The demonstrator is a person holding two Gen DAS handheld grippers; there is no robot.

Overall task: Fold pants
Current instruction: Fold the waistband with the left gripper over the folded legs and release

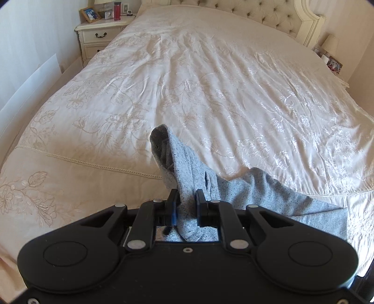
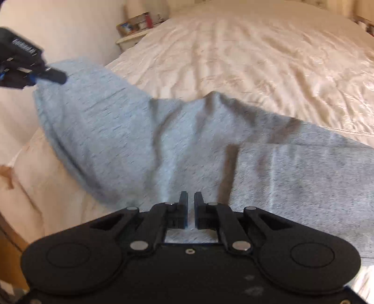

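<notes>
Grey marl pants point(image 2: 145, 131) lie across the near end of a cream bed. In the left wrist view my left gripper point(image 1: 187, 201) is shut on a bunched fold of the pants point(image 1: 257, 189). A dark-lined edge sticks up beyond its fingers. The right wrist view is blurred. There the left gripper point(image 2: 61, 78) pinches the cloth's upper left end and holds it off the bed. My right gripper point(image 2: 191, 201) sits low over the middle of the pants. Its jaws stand almost together, with a thin ridge of grey cloth between them and creases running in toward them.
The embroidered cream bedspread point(image 1: 210, 81) stretches away to a tufted headboard point(image 1: 268, 16). A cream nightstand point(image 1: 100, 35) with a photo frame and a red bottle stands at the far left. A second bedside table with a lamp point(image 1: 330, 44) is at the far right.
</notes>
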